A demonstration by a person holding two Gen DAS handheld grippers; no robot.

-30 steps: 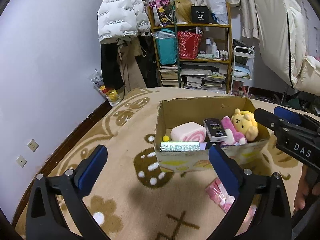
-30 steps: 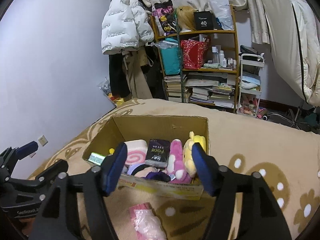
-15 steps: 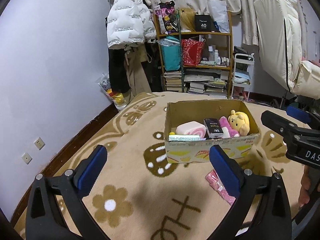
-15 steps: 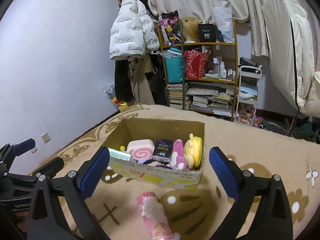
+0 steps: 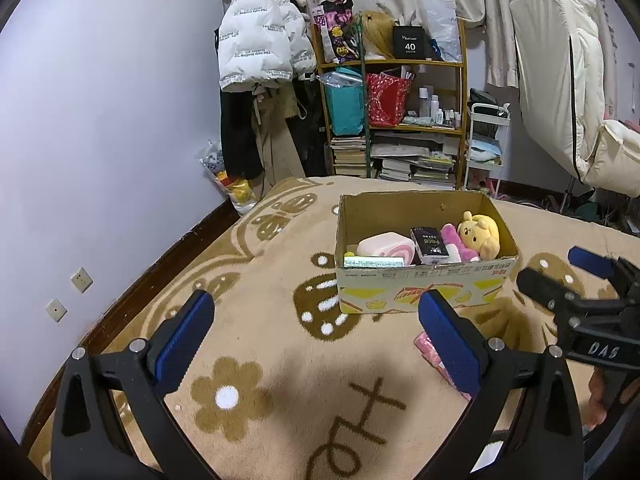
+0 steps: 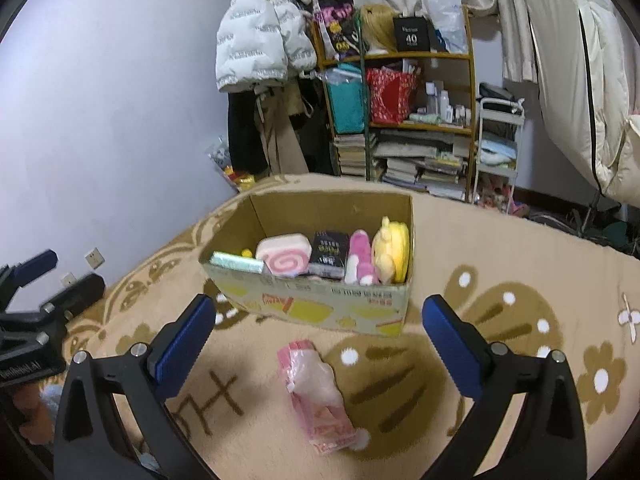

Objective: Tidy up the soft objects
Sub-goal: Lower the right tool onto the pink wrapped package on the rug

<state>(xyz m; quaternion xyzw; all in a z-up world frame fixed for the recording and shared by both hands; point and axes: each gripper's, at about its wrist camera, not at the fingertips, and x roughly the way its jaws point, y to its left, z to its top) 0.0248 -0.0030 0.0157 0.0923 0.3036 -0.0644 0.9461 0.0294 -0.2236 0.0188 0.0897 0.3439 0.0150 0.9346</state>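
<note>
A cardboard box (image 5: 424,292) (image 6: 312,304) stands on the patterned beige carpet. Inside it lie a pink swirl-roll cushion (image 5: 386,245) (image 6: 285,258), a black packet (image 5: 429,245), a pink plush (image 6: 360,260) and a yellow plush (image 5: 480,234) (image 6: 394,248). A pink plastic-wrapped pack (image 6: 318,394) (image 5: 430,350) lies on the carpet in front of the box. My right gripper (image 6: 318,334) stands open above that pack, nothing between its fingers. My left gripper (image 5: 316,334) is open and empty, held back from the box's near left corner.
A shelf (image 5: 394,120) of books, bags and bottles stands against the far wall, with a hanging white puffer jacket (image 5: 260,36) beside it. The purple wall (image 5: 100,140) runs along the left. A white cart (image 5: 486,140) and pale bedding (image 5: 568,80) are at the right.
Both grippers have drawn back from the box, which now looks smaller. The right gripper's jaws widened from partly open to fully open. The pink pack has come fully into the right view.
</note>
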